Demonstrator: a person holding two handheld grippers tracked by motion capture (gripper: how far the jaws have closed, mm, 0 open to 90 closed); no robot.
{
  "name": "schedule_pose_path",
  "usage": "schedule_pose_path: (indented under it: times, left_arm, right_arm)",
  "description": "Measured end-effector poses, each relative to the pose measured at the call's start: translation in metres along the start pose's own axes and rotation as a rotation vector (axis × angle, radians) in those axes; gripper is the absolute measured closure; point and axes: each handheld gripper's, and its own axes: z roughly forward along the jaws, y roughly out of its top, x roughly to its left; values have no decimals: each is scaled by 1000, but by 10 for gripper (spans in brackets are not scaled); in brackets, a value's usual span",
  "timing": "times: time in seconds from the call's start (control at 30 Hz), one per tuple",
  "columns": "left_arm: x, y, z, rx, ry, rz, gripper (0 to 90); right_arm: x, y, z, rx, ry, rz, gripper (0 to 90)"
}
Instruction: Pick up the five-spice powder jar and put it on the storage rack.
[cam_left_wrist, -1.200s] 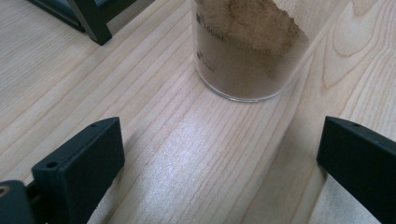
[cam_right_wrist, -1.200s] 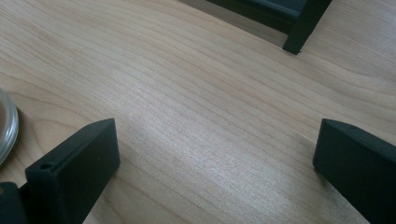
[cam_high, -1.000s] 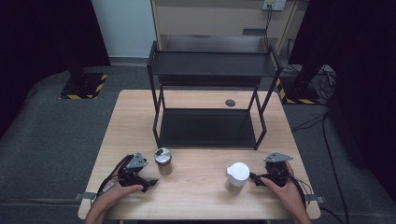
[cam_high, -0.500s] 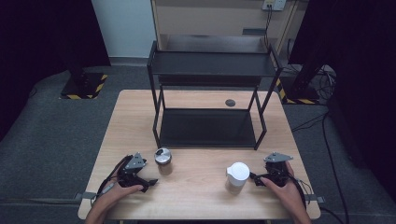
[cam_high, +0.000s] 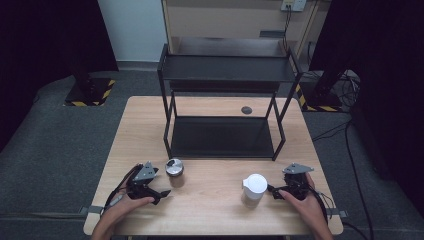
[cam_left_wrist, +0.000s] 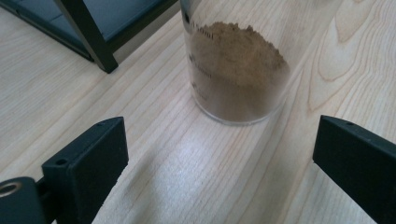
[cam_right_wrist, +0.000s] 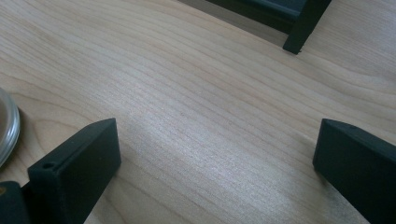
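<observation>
A clear glass jar (cam_left_wrist: 236, 70) with brown powder stands on the wooden table just ahead of my left gripper (cam_left_wrist: 219, 154). Its jaws are wide open and have just been closing slightly, with nothing between them. From above, this jar (cam_high: 174, 167) has a metal lid and the left gripper (cam_high: 161, 192) lies just below and left of it. A white-lidded container (cam_high: 254, 186) stands at the front right. My right gripper (cam_high: 271, 190) rests open beside it, pointing at it. In the right gripper view its jaws (cam_right_wrist: 215, 158) frame bare wood, and a glass rim (cam_right_wrist: 7, 126) shows at the left edge.
A black two-level metal shelf (cam_high: 222, 75) stands on the far half of the table (cam_high: 210, 215), its legs close behind both containers. A small dark disc (cam_high: 246, 110) lies behind the shelf. A person's hands hold both grippers at the near edge.
</observation>
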Motion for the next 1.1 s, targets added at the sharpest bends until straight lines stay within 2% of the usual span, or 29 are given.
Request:
schedule_pose_path:
  times: [0.37, 0.67, 0.77, 0.9, 1.0, 1.07, 1.1]
  left_arm:
    - [-1, 11, 11, -6, -22, 23, 28]
    - [1, 15, 20, -20, -47, 18, 46]
    - [0, 16, 22, -25, -41, 23, 54]
    - [1, 16, 25, -53, -38, 9, 85]
    - [0, 17, 29, -56, -34, 8, 114]
    - [0, 16, 29, -66, -31, 7, 153]
    - [0, 15, 29, -76, -33, 6, 201]
  right_arm:
    - [0, 0, 0, 0, 0, 0, 15]
    - [0, 0, 0, 0, -1, 0, 16]
    - [0, 0, 0, 0, -1, 1, 16]
    - [0, 0, 0, -1, 0, 1, 16]
    - [0, 0, 0, -1, -1, 1, 17]
    - [0, 0, 0, -1, -1, 1, 17]
    - [0, 0, 0, -1, -1, 1, 17]
